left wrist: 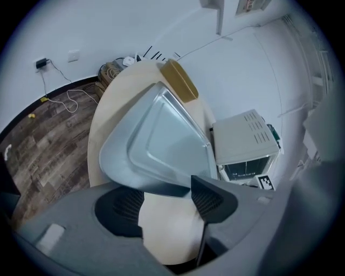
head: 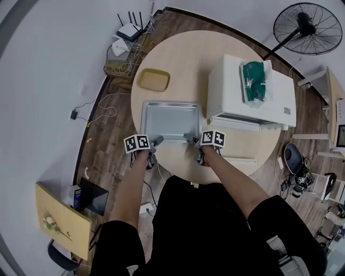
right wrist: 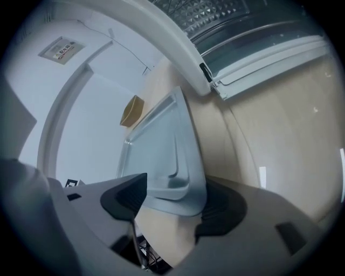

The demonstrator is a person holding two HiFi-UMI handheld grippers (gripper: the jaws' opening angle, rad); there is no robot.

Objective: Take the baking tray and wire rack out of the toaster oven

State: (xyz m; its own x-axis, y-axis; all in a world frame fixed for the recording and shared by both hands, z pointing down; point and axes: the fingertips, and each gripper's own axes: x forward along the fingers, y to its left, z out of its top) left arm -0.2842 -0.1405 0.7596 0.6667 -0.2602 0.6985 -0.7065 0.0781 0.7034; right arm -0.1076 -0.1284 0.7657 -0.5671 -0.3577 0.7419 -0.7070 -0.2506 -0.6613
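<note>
The silver baking tray [head: 170,121] lies flat on the round wooden table [head: 183,54], left of the white toaster oven [head: 250,91]. My left gripper [head: 153,144] sits at the tray's near left corner, my right gripper [head: 195,141] at its near right corner. In the left gripper view the jaws [left wrist: 167,202] stand open, and the tray's [left wrist: 156,145] rim runs just past the tips. In the right gripper view the jaws [right wrist: 172,207] are open around the tray's corner [right wrist: 172,183] without pressing it. The wire rack [right wrist: 215,11] shows inside the oven above the lowered door [right wrist: 264,54].
A yellow dish [head: 153,79] rests beyond the tray. A green bag [head: 254,80] lies on top of the oven, whose door [head: 242,123] hangs open toward me. A floor fan [head: 307,27] stands at the far right, a router and cables [head: 129,31] at the far left.
</note>
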